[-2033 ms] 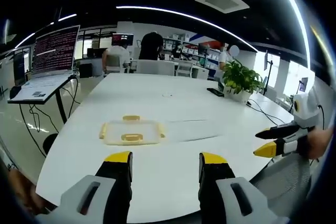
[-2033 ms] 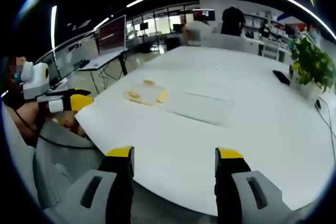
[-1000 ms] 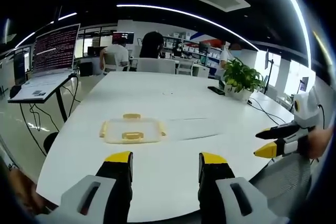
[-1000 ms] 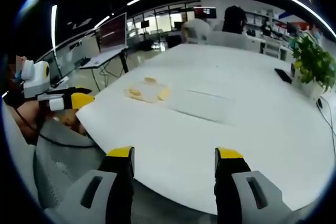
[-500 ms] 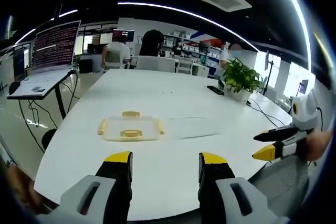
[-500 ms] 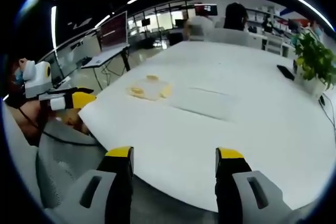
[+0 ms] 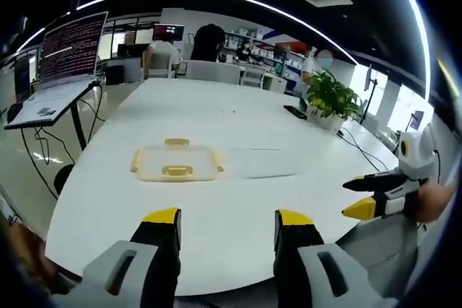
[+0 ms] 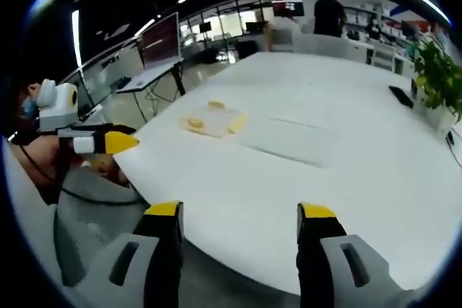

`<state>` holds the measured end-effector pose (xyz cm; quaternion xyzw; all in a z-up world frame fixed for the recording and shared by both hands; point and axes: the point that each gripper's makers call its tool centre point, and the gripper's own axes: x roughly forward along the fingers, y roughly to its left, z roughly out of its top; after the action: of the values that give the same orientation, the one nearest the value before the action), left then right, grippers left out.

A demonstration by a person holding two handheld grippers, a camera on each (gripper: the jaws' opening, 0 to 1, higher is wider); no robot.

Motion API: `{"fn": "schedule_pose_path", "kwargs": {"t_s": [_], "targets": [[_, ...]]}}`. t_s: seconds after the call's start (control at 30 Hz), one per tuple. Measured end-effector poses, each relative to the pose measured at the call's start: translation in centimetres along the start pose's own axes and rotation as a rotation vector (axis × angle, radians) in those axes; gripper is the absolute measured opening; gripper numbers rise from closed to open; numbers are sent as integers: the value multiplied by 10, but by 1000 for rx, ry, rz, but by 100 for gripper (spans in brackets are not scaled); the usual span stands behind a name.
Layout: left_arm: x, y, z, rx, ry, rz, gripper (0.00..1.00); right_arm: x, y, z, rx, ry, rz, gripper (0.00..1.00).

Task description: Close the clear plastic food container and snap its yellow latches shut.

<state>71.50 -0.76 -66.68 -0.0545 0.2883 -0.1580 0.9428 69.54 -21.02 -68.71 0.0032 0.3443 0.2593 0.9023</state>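
Observation:
A clear plastic food container [image 7: 176, 163] with yellow latches lies flat on the white table [image 7: 238, 200], well beyond my left gripper [image 7: 226, 221], whose jaws stand open with nothing between them. The same container [image 8: 214, 121] appears small and far to the left in the right gripper view. My right gripper [image 8: 241, 216] hangs open over the table's [image 8: 303, 178] near edge. The right gripper [image 7: 374, 196] also enters the left gripper view from the right, and the left gripper [image 8: 97, 141] enters the right gripper view from the left.
A clear flat sheet [image 7: 260, 164] lies on the table right of the container. A potted plant [image 7: 330, 104] and a dark phone [image 7: 295, 112] sit at the far right. A laptop on a stand [image 7: 61, 81] is off the table's left. People sit at the far end.
Both views have shifted slightly as the hands moved; the container sits a little lower and closer in the left gripper view. Both grippers stay open and nothing on the table has moved.

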Motion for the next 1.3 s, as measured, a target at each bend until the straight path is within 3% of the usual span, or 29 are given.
{"fn": "schedule_pose_path", "kwargs": {"t_s": [0.33,0.93,1.3], "targets": [[10,24,22,50,-17,-4,47,11,1,21,-45,-4,30,60],[33,60,42,129,14,4,47,41,-6,69,-106,-18,81,58],[49,79,60,191,26,0,47,65,1,97,-182,-19,142,58]]}}
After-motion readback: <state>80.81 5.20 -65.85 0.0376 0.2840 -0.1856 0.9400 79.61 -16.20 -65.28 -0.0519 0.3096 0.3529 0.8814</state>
